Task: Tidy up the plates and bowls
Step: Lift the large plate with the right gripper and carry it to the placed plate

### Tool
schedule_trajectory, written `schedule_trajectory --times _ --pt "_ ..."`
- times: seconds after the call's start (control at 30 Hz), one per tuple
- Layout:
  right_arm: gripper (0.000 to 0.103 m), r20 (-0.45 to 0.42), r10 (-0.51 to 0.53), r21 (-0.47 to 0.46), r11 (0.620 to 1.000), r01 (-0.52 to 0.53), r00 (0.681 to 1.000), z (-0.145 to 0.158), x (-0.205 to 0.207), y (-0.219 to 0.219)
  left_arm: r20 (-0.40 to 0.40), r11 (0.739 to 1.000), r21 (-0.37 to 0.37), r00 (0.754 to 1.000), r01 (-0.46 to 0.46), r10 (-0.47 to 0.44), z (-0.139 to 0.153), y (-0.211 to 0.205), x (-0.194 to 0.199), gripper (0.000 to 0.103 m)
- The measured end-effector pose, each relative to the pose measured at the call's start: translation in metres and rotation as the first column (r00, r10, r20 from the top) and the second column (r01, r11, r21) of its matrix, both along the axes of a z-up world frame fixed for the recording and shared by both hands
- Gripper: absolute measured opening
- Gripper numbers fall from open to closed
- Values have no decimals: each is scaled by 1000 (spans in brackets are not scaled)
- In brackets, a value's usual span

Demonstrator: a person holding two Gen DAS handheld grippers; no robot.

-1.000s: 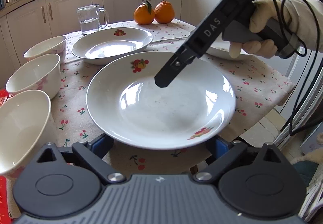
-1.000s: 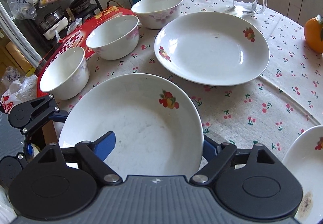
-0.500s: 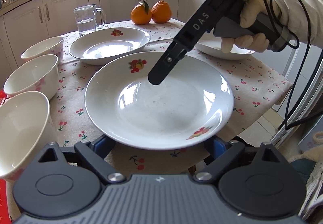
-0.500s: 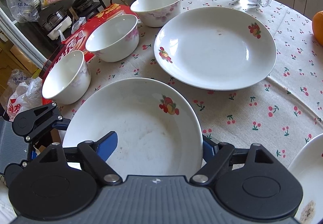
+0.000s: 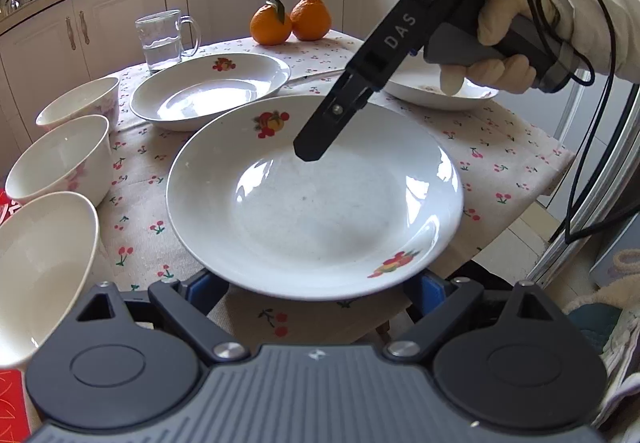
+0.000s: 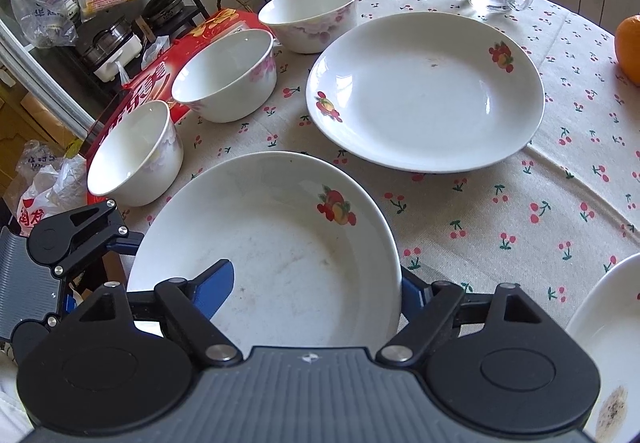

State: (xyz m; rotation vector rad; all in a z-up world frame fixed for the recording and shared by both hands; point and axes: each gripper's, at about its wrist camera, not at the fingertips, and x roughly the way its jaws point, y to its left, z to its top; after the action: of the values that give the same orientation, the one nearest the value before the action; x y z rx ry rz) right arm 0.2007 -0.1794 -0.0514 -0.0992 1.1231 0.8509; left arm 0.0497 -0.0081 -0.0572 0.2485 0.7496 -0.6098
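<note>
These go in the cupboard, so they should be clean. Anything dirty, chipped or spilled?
Yes: the plate at the right edge carries a brown speckled stain near its rim. The nearest plate shows faint smudges. Nothing looks chipped or spilled.

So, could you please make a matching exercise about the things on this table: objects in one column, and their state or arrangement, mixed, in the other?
Column one:
1. glass mug
2. oranges
3. bowls

Column two:
a. three, standing in a row
b. partly filled with water
c. two, side by side

Pairs: 1-b, 2-c, 3-a
</note>
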Motion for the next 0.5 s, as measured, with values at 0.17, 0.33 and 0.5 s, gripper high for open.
schedule_trajectory --times 0.17,0.33,0.5 --pt "88 4 -21 10 1000 21 1000 6 -2 -9 -4 1000 -2 1000 24 -24 8 -5 2 93" --pt "87 10 -57 23 998 57 998 12 -4 -26 -7 998 -6 998 63 -63 18 -14 7 93" --pt "87 30 -105 31 994 104 994 21 -6 -47 11 994 -7 994 107 -106 30 -31 15 93"
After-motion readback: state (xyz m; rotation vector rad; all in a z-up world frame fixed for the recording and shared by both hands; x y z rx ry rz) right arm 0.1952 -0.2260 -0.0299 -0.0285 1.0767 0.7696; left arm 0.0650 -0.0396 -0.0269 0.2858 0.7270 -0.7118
